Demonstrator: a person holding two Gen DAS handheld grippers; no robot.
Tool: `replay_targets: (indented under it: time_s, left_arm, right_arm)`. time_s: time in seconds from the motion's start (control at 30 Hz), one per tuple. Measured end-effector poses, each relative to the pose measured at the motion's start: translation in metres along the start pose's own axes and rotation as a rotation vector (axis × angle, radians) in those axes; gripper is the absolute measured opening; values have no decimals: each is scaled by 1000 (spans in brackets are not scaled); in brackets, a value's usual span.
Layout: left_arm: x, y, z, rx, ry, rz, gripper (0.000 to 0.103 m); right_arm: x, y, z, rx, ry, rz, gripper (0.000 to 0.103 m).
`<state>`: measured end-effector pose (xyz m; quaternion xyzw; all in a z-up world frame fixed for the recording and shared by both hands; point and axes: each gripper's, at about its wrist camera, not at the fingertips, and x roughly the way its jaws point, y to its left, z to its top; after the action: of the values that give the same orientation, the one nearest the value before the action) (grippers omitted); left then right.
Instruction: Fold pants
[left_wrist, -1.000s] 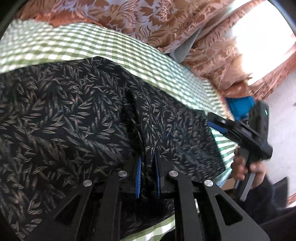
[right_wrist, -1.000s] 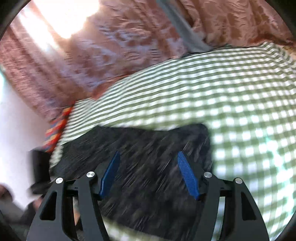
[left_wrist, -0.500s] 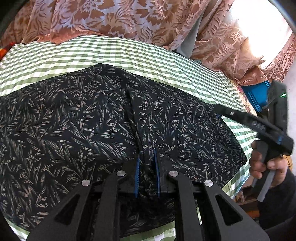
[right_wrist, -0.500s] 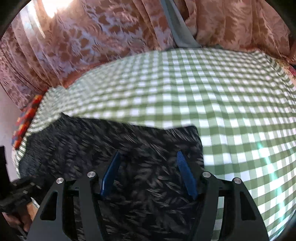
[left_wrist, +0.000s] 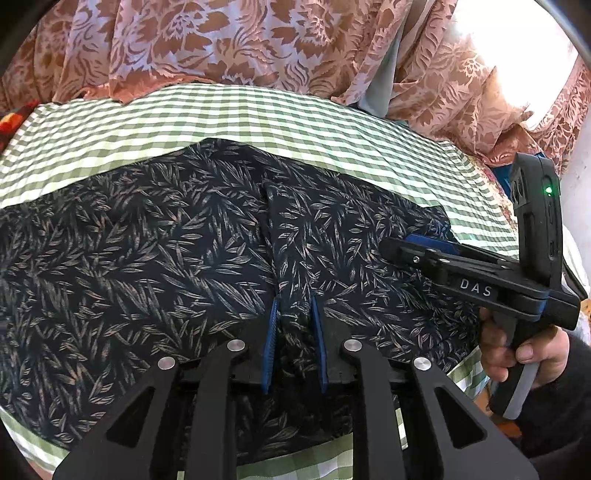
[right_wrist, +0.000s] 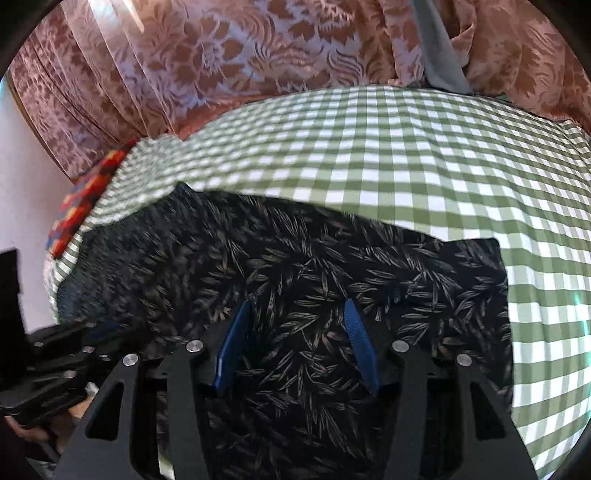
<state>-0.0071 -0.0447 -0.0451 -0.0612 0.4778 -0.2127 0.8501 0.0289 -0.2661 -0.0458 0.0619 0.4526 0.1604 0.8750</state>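
Observation:
Black pants with a tan leaf print (left_wrist: 147, 258) lie spread on a green-and-white checked cloth (left_wrist: 258, 118). My left gripper (left_wrist: 293, 306) is shut on a raised fold of the pants near their front edge. My right gripper (right_wrist: 295, 310) is open, its blue fingers (right_wrist: 356, 332) low over the right end of the pants (right_wrist: 332, 266). In the left wrist view the right gripper (left_wrist: 417, 245) reaches in from the right over the pants' right end.
Brown floral curtains (left_wrist: 221, 40) hang behind the cloth-covered surface (right_wrist: 406, 147). A red patterned fabric (right_wrist: 85, 199) lies at the far left edge. A bright window (left_wrist: 517, 44) is at the upper right.
My right gripper has moved in over the right end of the pants and narrowed somewhat. My left gripper keeps its hold on the fold; the pants now lie flatter.

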Motion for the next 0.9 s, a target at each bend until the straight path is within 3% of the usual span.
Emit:
replay_targets:
  time_s: [0.13,0.23,0.47,0.53,0.57,0.73,0.8,0.9]
  left_arm:
    - [-5,2,-2,-5,-6,3,16]
    - [-8,4,-2,-14,-13,10,26]
    - [-15,10,-2,-24,-28,42,26]
    - [-17,13,-3,-29,-30,47,27]
    - [-18,15,-3,-35,-31,52,35]
    - [-22,26,-2,-72,-36,56,36]
    - [-31,37,1,-114,-53,39,36]
    - [-53,64,8,-217,-90,4,55]
  right_arm:
    - [-5,3,3,-4,-15,6,53]
    - [-19,10,0,-20,-43,38,51]
    - [-40,38,-12,-130,-63,62,43]
    - [-40,46,-16,-154,-52,80,37]
    - [-39,49,-19,-163,-45,93,35]
    - [-22,75,-32,-221,12,161,30]
    - [-2,86,-38,-244,60,151,30]
    - [8,97,-43,-276,27,98,32]
